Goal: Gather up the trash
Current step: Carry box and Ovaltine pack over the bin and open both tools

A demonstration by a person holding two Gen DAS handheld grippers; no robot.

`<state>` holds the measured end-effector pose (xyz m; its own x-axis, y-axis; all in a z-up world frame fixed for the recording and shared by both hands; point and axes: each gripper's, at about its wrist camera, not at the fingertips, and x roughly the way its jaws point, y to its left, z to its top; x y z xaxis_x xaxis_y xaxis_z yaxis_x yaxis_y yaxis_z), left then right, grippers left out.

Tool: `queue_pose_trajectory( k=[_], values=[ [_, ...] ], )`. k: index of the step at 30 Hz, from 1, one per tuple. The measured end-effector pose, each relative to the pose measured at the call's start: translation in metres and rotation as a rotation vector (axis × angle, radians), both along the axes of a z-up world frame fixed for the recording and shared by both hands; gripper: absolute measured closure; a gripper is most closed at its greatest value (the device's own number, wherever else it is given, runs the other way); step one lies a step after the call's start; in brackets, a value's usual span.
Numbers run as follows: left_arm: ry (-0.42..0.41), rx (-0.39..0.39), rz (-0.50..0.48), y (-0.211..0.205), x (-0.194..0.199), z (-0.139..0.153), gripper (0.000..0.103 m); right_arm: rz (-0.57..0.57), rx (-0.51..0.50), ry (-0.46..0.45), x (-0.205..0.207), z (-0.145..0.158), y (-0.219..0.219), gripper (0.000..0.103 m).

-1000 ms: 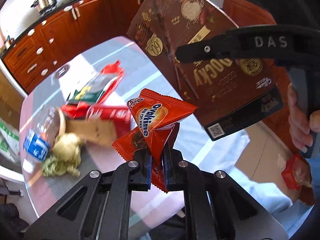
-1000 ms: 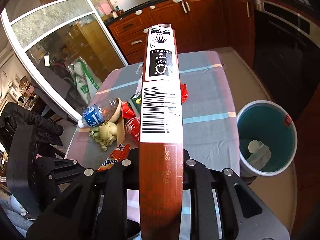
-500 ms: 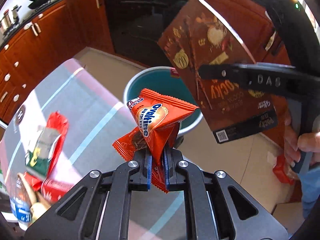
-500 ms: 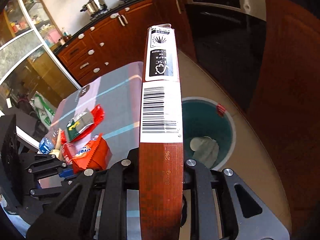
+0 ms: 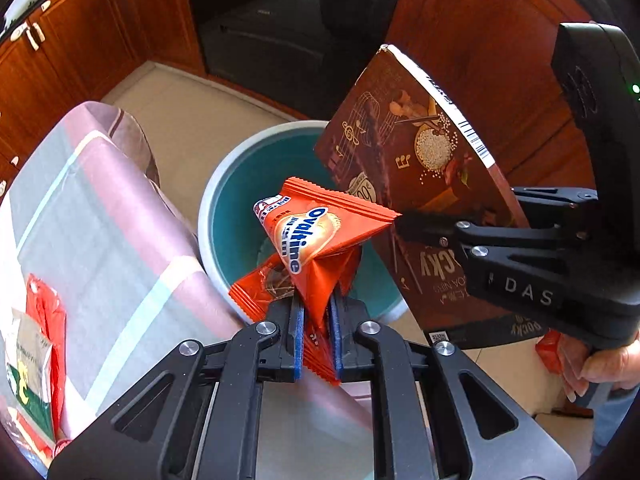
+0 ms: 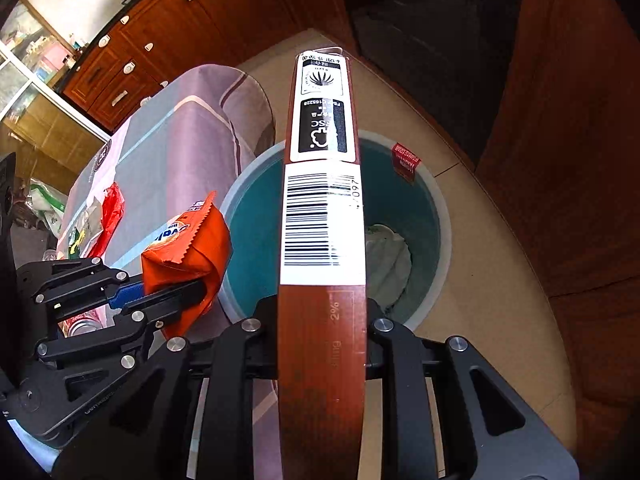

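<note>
Two orange Ovaltine packets point(image 5: 312, 232) stick up between the blue pads of my left gripper point(image 5: 318, 304), whose jaws are opening while the pads still touch the foil. They hang over the near rim of a teal bin point(image 5: 236, 216) with a pale rim. To the right, a flat brown snack box point(image 5: 420, 184) is held upright in my right gripper point(image 6: 322, 312); those jaws are opening too, with the box point(image 6: 322, 200) still clamped edge-on over the bin point(image 6: 436, 216). The left gripper point(image 6: 192, 292) sits just left of it.
The bin stands on a beige floor beside a table under a pink and grey cloth point(image 5: 100, 220). Red and green wrappers point(image 5: 40, 344) lie at its left end. A crumpled white wad point(image 6: 388, 256) lies in the bin. Dark wooden cabinets surround the floor. A hand point(image 5: 600, 364) holds the right gripper.
Both grippers have swung away from the table and down toward the bin, carrying the packets and the box. The bin now fills the middle of both views.
</note>
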<state>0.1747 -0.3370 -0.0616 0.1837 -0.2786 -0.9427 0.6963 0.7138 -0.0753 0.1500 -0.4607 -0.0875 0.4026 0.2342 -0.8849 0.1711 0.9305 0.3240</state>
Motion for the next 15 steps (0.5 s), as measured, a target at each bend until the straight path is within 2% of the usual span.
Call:
queue_pose_trajectory(
  k=[3,4,5,6,7,9,11,15],
  values=[
    [0.007,0.008,0.006,-0.005,0.011,-0.004,0.084,0.003,0.001,0.013,0.007,-0.003,0.003,0.08],
    [-0.001,0.01,0.009,-0.006,0.011,-0.003,0.069,0.003,0.007,0.015,0.01,-0.003,0.003,0.077],
    [-0.011,0.013,0.016,-0.007,0.011,-0.002,0.049,-0.002,0.018,0.015,0.011,-0.003,0.003,0.057],
    [-0.028,0.012,0.023,-0.005,0.012,-0.001,0.042,-0.013,0.021,0.014,0.011,-0.002,0.003,0.032],
    [-0.045,0.01,0.028,-0.004,0.012,0.002,0.034,-0.024,0.021,0.013,0.012,-0.001,0.003,0.025],
    [-0.056,0.013,0.036,-0.002,0.012,0.004,0.026,-0.037,0.034,0.018,0.013,0.001,0.002,0.023],
    [-0.06,0.02,0.044,0.002,0.013,0.006,0.014,-0.062,0.027,0.033,0.014,0.002,0.001,0.017],
    [-0.084,0.01,0.055,0.012,0.007,0.013,0.008,-0.071,-0.003,0.041,0.01,0.006,0.004,0.017]
  ],
)
